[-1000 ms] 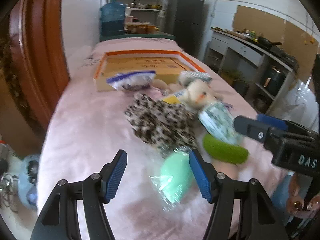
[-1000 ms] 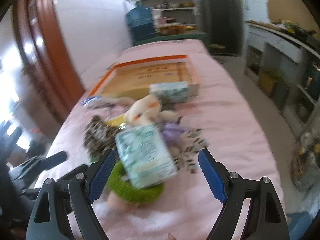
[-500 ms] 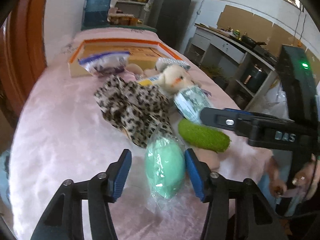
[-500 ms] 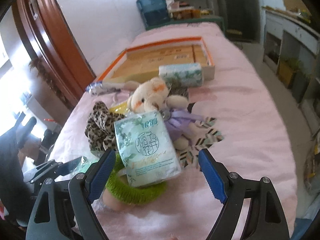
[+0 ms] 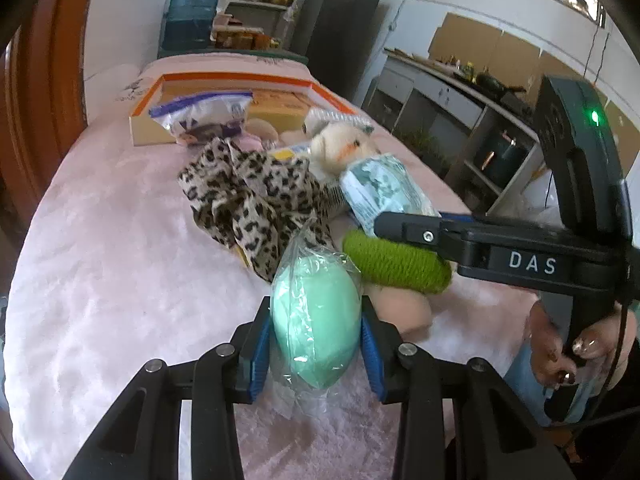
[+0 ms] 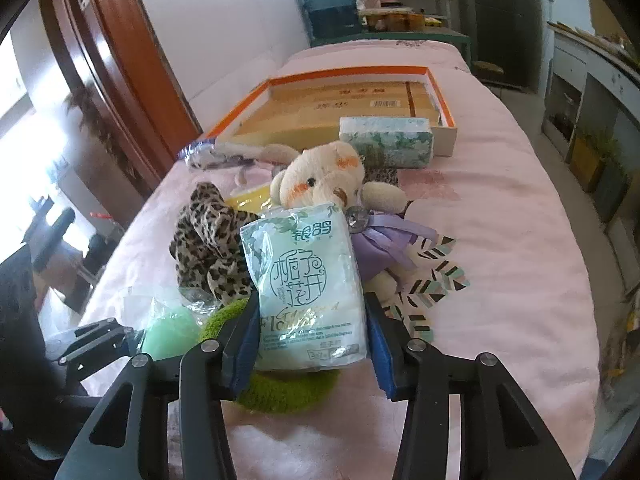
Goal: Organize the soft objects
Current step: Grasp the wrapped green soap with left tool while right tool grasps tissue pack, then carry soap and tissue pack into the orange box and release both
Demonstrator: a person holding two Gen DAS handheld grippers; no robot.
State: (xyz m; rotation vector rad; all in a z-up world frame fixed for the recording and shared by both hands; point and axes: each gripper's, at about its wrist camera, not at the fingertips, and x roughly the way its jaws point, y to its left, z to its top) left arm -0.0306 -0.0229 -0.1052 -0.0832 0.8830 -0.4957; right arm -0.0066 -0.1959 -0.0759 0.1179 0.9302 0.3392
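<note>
The left gripper (image 5: 316, 344) has just been closing, and its blue pads now press both flanks of a mint-green sponge in clear plastic wrap (image 5: 315, 320). The grip sits across the sponge's widest part, probably so the slippery film cannot slide out. The right gripper (image 6: 312, 340) has likewise just been closing; its pads clamp the lower edges of a pale green tissue pack (image 6: 308, 288), which rests on a green yarn ring (image 6: 280, 392). Each tool thus grasps the nearest item of the pile.

Both items still lie at the near end of the pink cloth-covered table (image 6: 500, 240). The likely destination is the orange-rimmed cardboard tray (image 6: 436, 92) at the far end, which appears empty inside.

Surroundings:
- A leopard-print cloth (image 5: 248, 196) touches the sponge wrap on its far side.
- A cream plush bear (image 6: 320, 180) in a lilac dress leans against the top of the tissue pack.
- A second, boxier tissue pack (image 6: 386, 142) lies against the tray's near wall.
- A zip bag (image 5: 202, 114) rests on the tray's near corner.

Obstructions: the pile stands between both grippers and the tray, so each load likely needs lifting clear first. The bear may tip as the pack leaves. The two tools work close together; the right one crosses the left wrist view just beside the sponge.
</note>
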